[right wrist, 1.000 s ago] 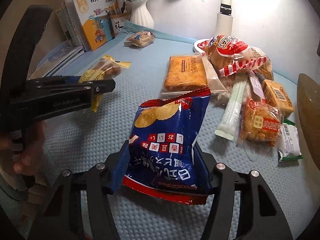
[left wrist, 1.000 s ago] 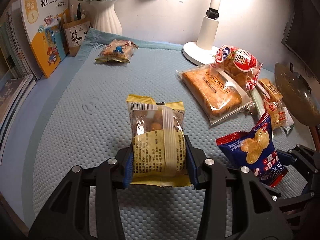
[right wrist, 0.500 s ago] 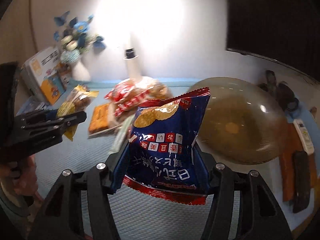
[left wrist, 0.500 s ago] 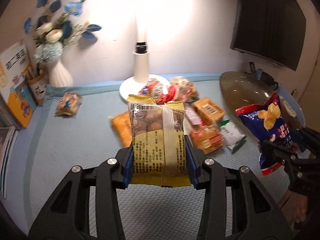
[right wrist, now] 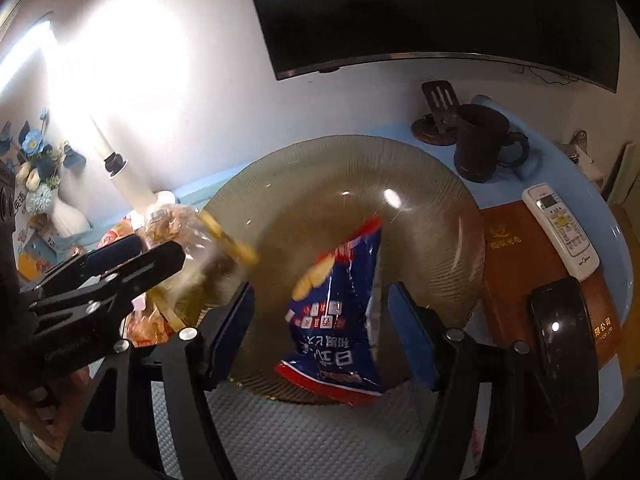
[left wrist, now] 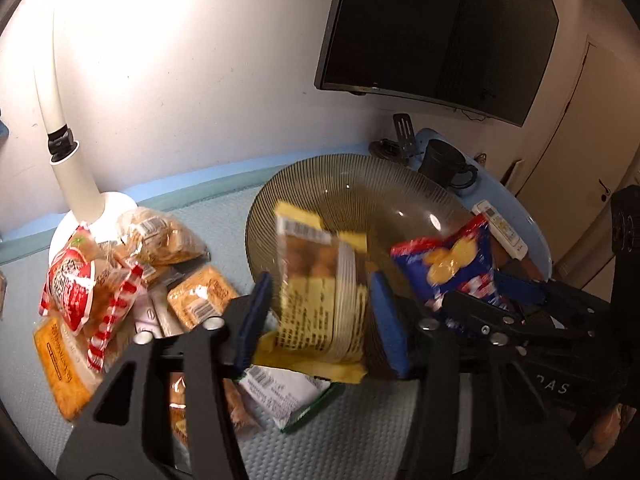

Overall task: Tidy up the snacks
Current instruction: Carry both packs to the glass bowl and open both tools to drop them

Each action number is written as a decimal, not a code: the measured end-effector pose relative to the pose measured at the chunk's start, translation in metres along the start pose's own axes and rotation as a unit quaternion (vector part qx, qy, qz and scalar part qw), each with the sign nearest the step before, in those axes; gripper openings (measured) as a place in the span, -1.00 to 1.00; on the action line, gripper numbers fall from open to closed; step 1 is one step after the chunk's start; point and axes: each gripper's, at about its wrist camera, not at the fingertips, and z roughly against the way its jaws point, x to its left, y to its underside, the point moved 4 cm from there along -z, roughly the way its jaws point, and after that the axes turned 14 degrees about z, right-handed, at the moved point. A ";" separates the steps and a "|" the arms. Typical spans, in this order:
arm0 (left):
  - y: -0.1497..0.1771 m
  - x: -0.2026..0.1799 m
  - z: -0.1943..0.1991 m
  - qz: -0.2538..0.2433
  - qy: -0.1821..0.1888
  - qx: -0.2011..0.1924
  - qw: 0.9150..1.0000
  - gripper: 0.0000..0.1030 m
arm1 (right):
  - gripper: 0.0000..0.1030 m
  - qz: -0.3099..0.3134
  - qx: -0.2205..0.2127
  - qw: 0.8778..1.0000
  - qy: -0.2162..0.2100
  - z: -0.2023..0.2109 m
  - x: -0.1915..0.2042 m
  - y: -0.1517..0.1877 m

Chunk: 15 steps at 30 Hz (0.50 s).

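Lamplit table with a ribbed glass bowl (right wrist: 440,216) mid-frame. Both tongs, left (left wrist: 320,316) and right (right wrist: 320,332), spread; yellow packet (left wrist: 320,292) and blue bag (right wrist: 340,320) drop bowlward.

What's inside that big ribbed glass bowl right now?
The bowl looks bare where it shows: brownish ribbed glass with light glints. A blue chip bag and a yellow snack pack, both blurred between open claws, cover its near side, so that part stays hidden.

Ribbed smoky-brown bowl (right wrist: 432,184); yellow packet (left wrist: 320,300) with black print and barcode; blue packet (right wrist: 340,320) with red edge and white characters. Pale blue dotted mat (left wrist: 360,432). Blue gripper pads (left wrist: 252,320) on black frames.
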 end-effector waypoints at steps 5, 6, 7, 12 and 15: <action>-0.009 0.011 0.009 0.006 -0.005 -0.019 1.000 0.58 | 0.34 -0.029 -0.014 0.999 -0.010 0.011 -0.016 0.008; -0.009 0.018 0.014 0.008 -0.010 -0.025 1.000 0.58 | 0.34 -0.026 -0.013 1.000 -0.007 0.012 -0.013 0.010; -0.009 0.025 0.020 0.011 -0.017 -0.031 0.999 0.58 | 0.34 -0.023 -0.012 1.000 -0.008 0.013 -0.010 0.012; -0.004 0.064 0.051 0.041 -0.041 -0.052 0.997 0.58 | 0.34 0.004 -0.020 0.999 -0.028 0.024 0.022 0.015; -0.001 0.088 0.075 0.043 -0.068 -0.072 0.994 0.58 | 0.34 0.027 -0.030 0.998 -0.043 0.033 0.051 0.013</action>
